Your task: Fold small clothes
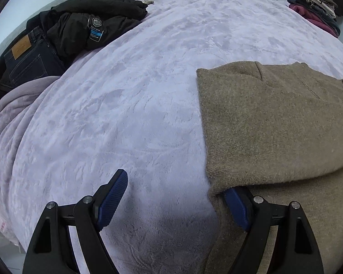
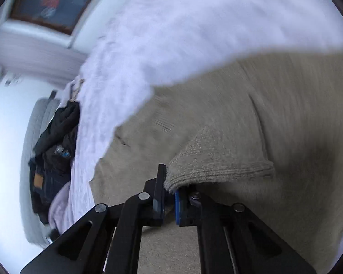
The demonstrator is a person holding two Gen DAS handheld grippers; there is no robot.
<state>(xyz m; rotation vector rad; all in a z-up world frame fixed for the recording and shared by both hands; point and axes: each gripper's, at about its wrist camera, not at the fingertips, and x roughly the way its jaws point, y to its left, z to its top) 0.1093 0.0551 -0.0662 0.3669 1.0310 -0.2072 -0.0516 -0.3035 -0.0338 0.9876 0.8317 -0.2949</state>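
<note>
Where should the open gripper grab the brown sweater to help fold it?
Judging by its pose, grab the sweater at its folded left edge near the bottom corner, coming from the bare blanket side. The left gripper is open there, one finger already under the flap. The right gripper pinches the ribbed hem.

Matte black plastic two-finger left gripper (image 1: 173, 202): triangular cut-outs, silver round pivot screws, ribbed blue rubber pads (image 1: 113, 202) on inner faces. Matte black plastic right gripper (image 2: 169, 202): same silver screws, blue pad edge inside.
</note>
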